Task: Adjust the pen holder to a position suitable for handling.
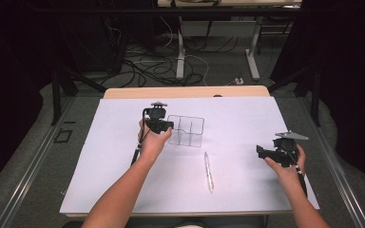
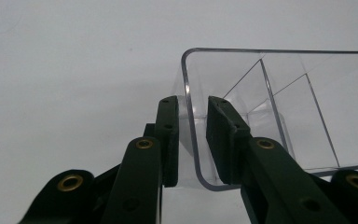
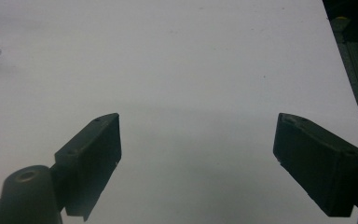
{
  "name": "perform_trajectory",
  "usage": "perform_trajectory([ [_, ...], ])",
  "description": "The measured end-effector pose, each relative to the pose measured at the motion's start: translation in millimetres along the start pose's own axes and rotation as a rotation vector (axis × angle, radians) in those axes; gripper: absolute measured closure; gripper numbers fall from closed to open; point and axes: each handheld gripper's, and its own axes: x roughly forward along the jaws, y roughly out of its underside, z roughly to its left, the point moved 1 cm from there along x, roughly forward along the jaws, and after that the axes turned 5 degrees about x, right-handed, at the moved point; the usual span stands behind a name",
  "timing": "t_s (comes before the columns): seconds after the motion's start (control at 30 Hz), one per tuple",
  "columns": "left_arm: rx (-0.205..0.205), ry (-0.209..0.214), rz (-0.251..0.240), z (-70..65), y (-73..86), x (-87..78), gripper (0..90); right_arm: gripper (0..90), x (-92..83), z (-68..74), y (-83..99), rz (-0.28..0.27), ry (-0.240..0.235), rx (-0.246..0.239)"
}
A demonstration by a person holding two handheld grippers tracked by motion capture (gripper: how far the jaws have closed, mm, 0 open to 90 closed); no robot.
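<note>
White surface (image 1: 123,180) spans the bench, with dark floor, cables and desk legs beyond its far edge. Near the middle, toward the far side, stands a clear tray (image 1: 186,131) divided into compartments, all of which look empty. A pen (image 1: 209,171) lies nearer the person, well apart from the tray and roughly between the two forearms. The left gripper (image 1: 166,127) sits at the tray's left wall; in the left gripper view its fingers (image 2: 170,135) straddle the rounded corner of the tray (image 2: 261,93), one outside the wall and one inside, with narrow gaps on both sides, so the pads do not appear to press on the plastic. The step in hand looks like a grasp or release at this wall; which of the two cannot be told. A lift would first call for pressing the fingers onto the wall; a withdrawal would call for backing straight off, lest the inner finger drag the light tray. The right gripper (image 1: 266,153) hovers near the right edge, its fingers (image 3: 93,158) spread wide over bare surface (image 3: 191,70), holding nothing. Open room lies all around the tray, widest toward the right; the surface's right edge runs close beside the right gripper.
</note>
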Motion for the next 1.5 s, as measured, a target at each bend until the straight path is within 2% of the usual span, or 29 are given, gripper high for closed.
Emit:
perform_trajectory([
  [0.2,0.008,0.020,-0.004,-0.9,1.6,-3.0,68.3,17.5,-1.8,15.8,-3.0,-0.006,-0.038,-0.033],
  [0.23,0.009,0.021,-0.004,-1.0,1.7,-3.1,66.9,21.1,-1.6,22.0,-4.6,-0.003,-0.058,-0.052],
  [0.27,0.010,0.023,-0.004,-1.1,1.7,-3.1,66.9,21.1,-1.6,22.0,-4.6,-0.003,-0.058,-0.052],
  [0.33,0.014,0.021,-0.004,-1.2,1.8,-3.4,66.1,30.7,-3.0,33.8,-8.8,-0.011,-0.103,-0.069],
  [0.37,0.014,0.021,-0.003,-1.4,1.8,-3.5,66.1,30.7,-3.0,33.8,-8.8,-0.011,-0.103,-0.069],
  [0.4,0.009,0.024,-0.005,-1.8,2.1,-3.4,65.8,34.7,-3.0,38.6,-10.3,-0.009,-0.128,-0.078],
  [0.53,0.013,0.037,-0.008,-0.5,1.9,-2.8,63.8,55.7,-3.1,60.9,-15.0,-0.003,-0.223,-0.105],
  [0.57,0.015,0.041,-0.013,-0.2,1.7,-2.6,62.5,64.4,-1.3,72.7,-16.9,-0.002,-0.260,-0.131],
  [0.6,0.018,0.041,-0.016,-0.1,1.4,-2.8,62.5,64.4,-1.3,72.7,-16.9,-0.002,-0.260,-0.131],
  [0.8,0.032,0.052,-0.030,1.0,1.0,-3.1,59.1,80.6,10.8,103.9,-22.0,0.019,-0.333,-0.189],
  [0.83,0.033,0.054,-0.031,1.3,1.1,-3.4,57.5,83.9,15.5,112.8,-23.0,0.025,-0.355,-0.199],
  [0.87,0.035,0.056,-0.035,1.7,1.3,-3.7,57.5,83.9,15.5,112.8,-23.0,0.025,-0.355,-0.199],
  [1.03,0.068,0.038,-0.057,5.0,3.7,-7.5,50.6,89.6,28.5,134.1,-24.8,0.048,-0.393,-0.227],
  [1.07,0.074,0.035,-0.064,6.0,4.4,-8.0,50.6,89.6,28.5,134.1,-24.8,0.048,-0.393,-0.227],
  [1.13,0.080,0.026,-0.073,8.4,5.4,-10.2,46.0,90.0,33.6,143.1,-24.9,0.054,-0.402,-0.240],
  [1.27,0.112,0.014,-0.094,15.0,8.6,-16.3,39.5,90.0,39.4,150.2,-24.4,0.066,-0.411,-0.242],
  [1.43,0.131,0.017,-0.124,27.3,13.0,-24.7,33.3,90.0,49.9,159.4,-22.4,0.085,-0.410,-0.247],
  [1.5,0.144,0.020,-0.151,32.3,15.6,-28.0,31.9,90.0,53.4,161.7,-22.2,0.094,-0.409,-0.243],
])
